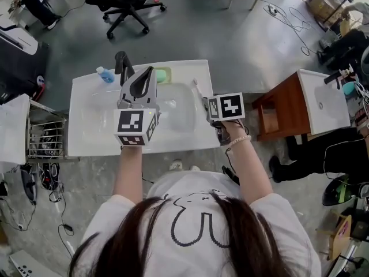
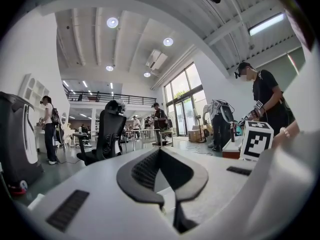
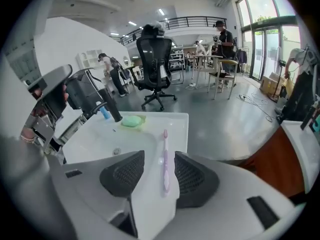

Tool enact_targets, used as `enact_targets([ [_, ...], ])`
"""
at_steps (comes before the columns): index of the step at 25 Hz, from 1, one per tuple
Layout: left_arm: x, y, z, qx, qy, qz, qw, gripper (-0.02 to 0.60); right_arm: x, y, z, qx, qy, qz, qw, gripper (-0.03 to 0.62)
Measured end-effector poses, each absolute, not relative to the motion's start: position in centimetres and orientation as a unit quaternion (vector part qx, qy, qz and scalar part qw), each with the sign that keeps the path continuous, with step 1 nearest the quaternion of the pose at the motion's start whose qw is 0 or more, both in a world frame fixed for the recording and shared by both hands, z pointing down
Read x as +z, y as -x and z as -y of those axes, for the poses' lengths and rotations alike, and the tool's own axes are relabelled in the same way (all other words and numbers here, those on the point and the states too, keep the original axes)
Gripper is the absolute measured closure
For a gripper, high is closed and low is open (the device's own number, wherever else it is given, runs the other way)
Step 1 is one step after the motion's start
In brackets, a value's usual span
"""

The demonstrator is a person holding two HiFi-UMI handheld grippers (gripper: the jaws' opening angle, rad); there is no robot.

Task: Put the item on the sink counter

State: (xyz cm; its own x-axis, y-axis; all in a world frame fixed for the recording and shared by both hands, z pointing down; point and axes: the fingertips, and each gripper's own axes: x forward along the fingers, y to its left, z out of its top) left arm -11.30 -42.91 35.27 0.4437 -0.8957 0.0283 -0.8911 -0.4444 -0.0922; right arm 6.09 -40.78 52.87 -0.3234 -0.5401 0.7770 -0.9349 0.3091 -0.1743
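Note:
A pink toothbrush (image 3: 165, 166) lies flat on the right rim of the white sink counter (image 3: 177, 124), its head pointing to the far edge. My right gripper (image 3: 159, 155) is open around it, one pad on each side, neither pressing on it. In the head view the toothbrush (image 1: 197, 86) shows just past my right gripper (image 1: 207, 104) at the sink counter's (image 1: 86, 126) right side. My left gripper (image 1: 151, 71) is raised over the basin, tilted upward, its jaw tips together and nothing in them; its own view shows my left gripper (image 2: 159, 151) against the ceiling.
A black faucet (image 1: 121, 63), a blue item (image 1: 105, 74) and a green soap (image 1: 163, 74) stand along the counter's far edge. A wire rack (image 1: 46, 140) is at the left, a wooden stand (image 1: 275, 111) with another basin at the right. An office chair (image 1: 124, 4) stands beyond.

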Motion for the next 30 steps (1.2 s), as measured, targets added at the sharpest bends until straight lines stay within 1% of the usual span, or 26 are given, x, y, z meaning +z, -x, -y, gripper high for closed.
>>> enact_targets([
  [10,32.6,10.6,41.0,-0.022,0.849,-0.525,0.055,0.572,43.7,-7.5,39.7,0.251,-0.517,0.796,0.190,0.387],
  [13,31.9,10.4,40.6,-0.015,0.849,-0.525,0.061,0.572,41.2,-8.3,39.4,0.215,-0.528,0.805,0.164,0.388],
  [18,30.5,9.9,39.7,-0.005,0.848,-0.526,0.072,0.572,36.7,-9.9,38.4,0.134,-0.554,0.815,0.102,0.455],
  [22,29.8,9.7,39.2,-0.001,0.847,-0.525,0.081,0.572,33.8,-10.4,37.4,0.079,-0.560,0.821,0.074,0.467],
  [24,29.3,9.8,38.9,0.003,0.847,-0.525,0.086,0.572,32.3,-10.7,36.7,0.057,-0.568,0.819,0.058,0.496],
  [30,27.4,9.9,38.0,0.022,0.843,-0.529,0.099,0.572,28.0,-11.3,34.7,-0.014,-0.575,0.818,0.014,0.543],
])
